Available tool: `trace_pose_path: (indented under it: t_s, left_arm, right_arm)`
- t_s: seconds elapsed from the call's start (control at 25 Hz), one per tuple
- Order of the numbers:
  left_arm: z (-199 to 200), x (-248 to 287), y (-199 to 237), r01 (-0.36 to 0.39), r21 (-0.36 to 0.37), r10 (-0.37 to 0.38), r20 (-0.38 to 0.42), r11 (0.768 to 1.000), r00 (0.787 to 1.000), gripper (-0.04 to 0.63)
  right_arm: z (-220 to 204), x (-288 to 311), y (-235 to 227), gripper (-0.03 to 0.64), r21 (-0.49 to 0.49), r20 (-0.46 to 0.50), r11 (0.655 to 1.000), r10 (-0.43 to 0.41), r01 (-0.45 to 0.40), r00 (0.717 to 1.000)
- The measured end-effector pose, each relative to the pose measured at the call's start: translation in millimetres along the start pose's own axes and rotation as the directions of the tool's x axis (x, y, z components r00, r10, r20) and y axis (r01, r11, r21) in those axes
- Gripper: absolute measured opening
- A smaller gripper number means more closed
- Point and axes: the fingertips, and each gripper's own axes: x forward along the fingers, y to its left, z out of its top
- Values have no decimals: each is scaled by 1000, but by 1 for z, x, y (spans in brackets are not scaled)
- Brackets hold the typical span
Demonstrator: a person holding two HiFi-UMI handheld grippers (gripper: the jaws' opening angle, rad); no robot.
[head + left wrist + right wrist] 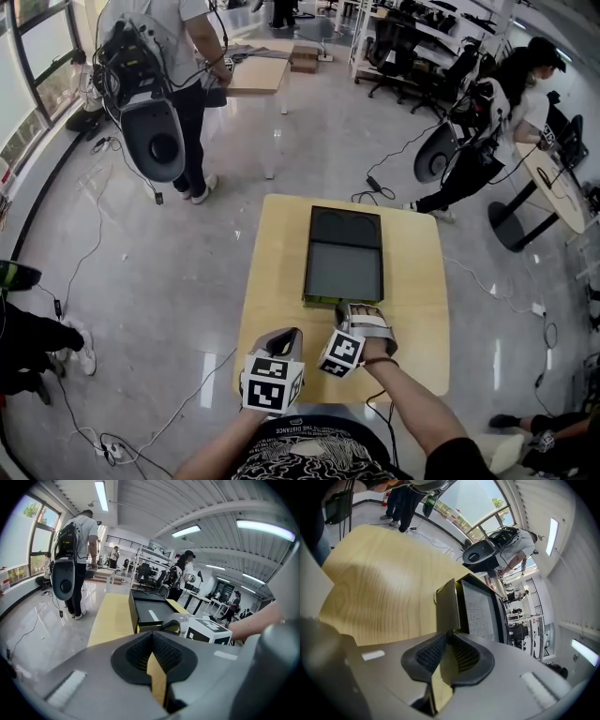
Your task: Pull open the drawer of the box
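At the near end of the black box [344,267] on the wooden table [281,244], our right gripper [361,317] looks pinched shut on the drawer front [447,605] while the left gripper [286,339] hangs closed and empty, so we'd pull straight back, level, maybe bracing the box.

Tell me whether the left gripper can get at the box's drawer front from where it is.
Probably yes: only bare table lies between the left gripper and the drawer front on its left part; the right gripper occupies the right part.
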Motion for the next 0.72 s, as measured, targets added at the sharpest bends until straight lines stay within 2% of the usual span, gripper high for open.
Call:
trace_pose_path:
  t_s: [0.36,0.64,0.72]
  left_arm:
    - [-43,-44,-67,21,19,-21,-8,1000,1000,20]
    - [-112,-105,-57,25,27,-25,-10,999,1000,20]
    - [-118,-116,-62,27,30,-27,-11,999,1000,20]
  right_arm:
    - [-36,-68,53,51,29,-1,1000,10,-9,1000]
    - [-4,-110,133,51,38,-7,999,13,-13,1000]
    - [-4,-123,142,51,43,-8,999,16,-16,1000]
